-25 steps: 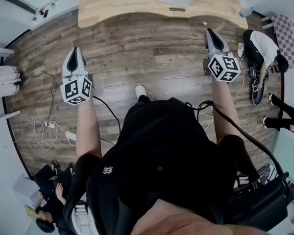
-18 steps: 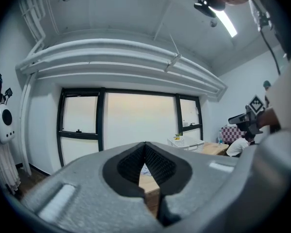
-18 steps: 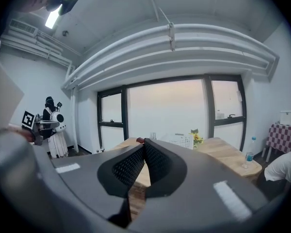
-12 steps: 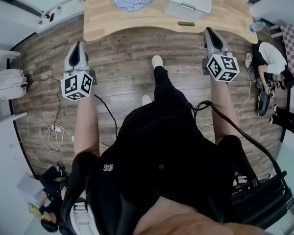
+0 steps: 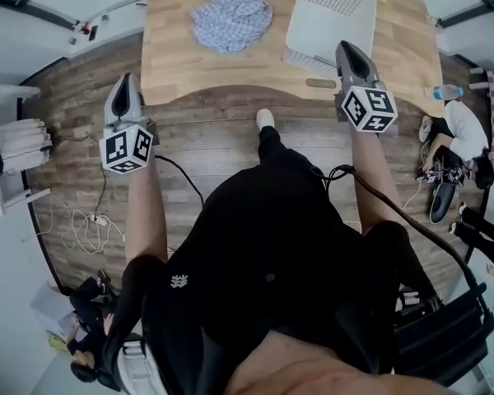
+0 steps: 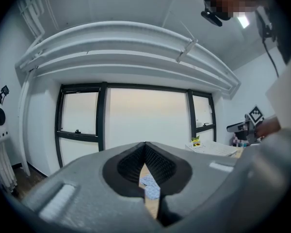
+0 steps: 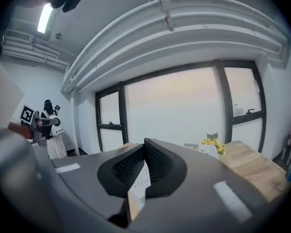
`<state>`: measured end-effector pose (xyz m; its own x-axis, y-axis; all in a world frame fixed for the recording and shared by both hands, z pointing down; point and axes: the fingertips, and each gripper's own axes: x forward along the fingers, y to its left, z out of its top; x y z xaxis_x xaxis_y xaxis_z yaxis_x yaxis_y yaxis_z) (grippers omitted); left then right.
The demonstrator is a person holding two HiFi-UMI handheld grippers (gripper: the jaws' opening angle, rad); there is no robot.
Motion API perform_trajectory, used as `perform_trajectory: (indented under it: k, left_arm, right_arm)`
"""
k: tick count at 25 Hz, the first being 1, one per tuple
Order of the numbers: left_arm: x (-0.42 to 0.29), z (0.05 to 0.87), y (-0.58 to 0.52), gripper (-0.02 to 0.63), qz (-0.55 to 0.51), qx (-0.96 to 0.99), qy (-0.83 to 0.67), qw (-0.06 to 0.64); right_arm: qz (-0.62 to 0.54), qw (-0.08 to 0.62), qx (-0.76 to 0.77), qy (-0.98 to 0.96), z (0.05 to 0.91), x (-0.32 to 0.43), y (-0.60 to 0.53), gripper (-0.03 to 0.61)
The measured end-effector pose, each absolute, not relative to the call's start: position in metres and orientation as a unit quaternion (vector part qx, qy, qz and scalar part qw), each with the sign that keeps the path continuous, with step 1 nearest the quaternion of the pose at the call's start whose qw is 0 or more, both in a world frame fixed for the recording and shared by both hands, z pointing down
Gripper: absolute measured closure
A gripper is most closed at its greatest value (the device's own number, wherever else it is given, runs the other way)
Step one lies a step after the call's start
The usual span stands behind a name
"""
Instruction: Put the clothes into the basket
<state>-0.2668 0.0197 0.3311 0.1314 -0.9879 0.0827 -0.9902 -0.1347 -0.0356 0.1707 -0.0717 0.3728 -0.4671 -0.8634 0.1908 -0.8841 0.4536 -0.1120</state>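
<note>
**Approach notes for picking the shirt up cleanly**

Tabletop first: it's a big wooden slab with a curved near edge, and the person is standing just short of it, so I'd guess everything is reachable with a lean forward.

The white slotted basket sits on the right half and looks empty in the head view.

The shirt, blue checked and crumpled in a heap, lies left of centre on the wood. It's near the basket but clearly apart from it, so the grab hasn't started.

The left gripper is just off the tabletop's near left edge and pretty much lined up with the shirt, which you can see through the slit in the left gripper view. The right gripper sits over the basket's near corner in the head view. I can't tell if it touches it.

Both sets of jaws are closed on nothing.

How I'd do it:
- Open the left jaws before getting over the cloth, not on top of it.
- Tip that gripper downward and aim at a raised fold near the middle of the heap. Bite deep so you catch several layers.
- Use the right one on the far side of the heap. A floppy shirt held at one point will probably trail sleeves over the rim.
- Lift well clear of the basket wall before moving across.
</note>
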Motion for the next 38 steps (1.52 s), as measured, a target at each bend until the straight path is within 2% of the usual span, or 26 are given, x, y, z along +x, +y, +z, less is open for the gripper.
perform_trajectory:
  k: [9,14,20,29,38]
  left_arm:
    - [-0.243,0.319,-0.097,0.615,0.056,0.733,-0.678,0.009]
    - [-0.248,0.320,-0.147,0.615,0.066,0.732,-0.678,0.013]
    - [-0.246,0.342,-0.183,0.615,0.078,0.743,-0.664,0.023]
    - [-0.259,0.385,-0.227,0.615,0.071,0.763,-0.641,0.050]
    - [-0.279,0.439,-0.243,0.615,0.082,0.778,-0.617,0.085]
  right_arm:
    - [0.089,0.057,0.473,-0.875,0.365,0.142,-0.187,0.586]
    - [0.088,0.054,0.452,-0.886,0.349,0.101,-0.233,0.586]
    - [0.089,0.068,0.376,-0.920,0.357,0.030,-0.225,0.586]
    - [0.098,0.081,0.362,-0.923,0.376,-0.051,-0.234,0.586]
    - [0.126,0.146,0.369,-0.909,0.447,-0.106,-0.241,0.586]
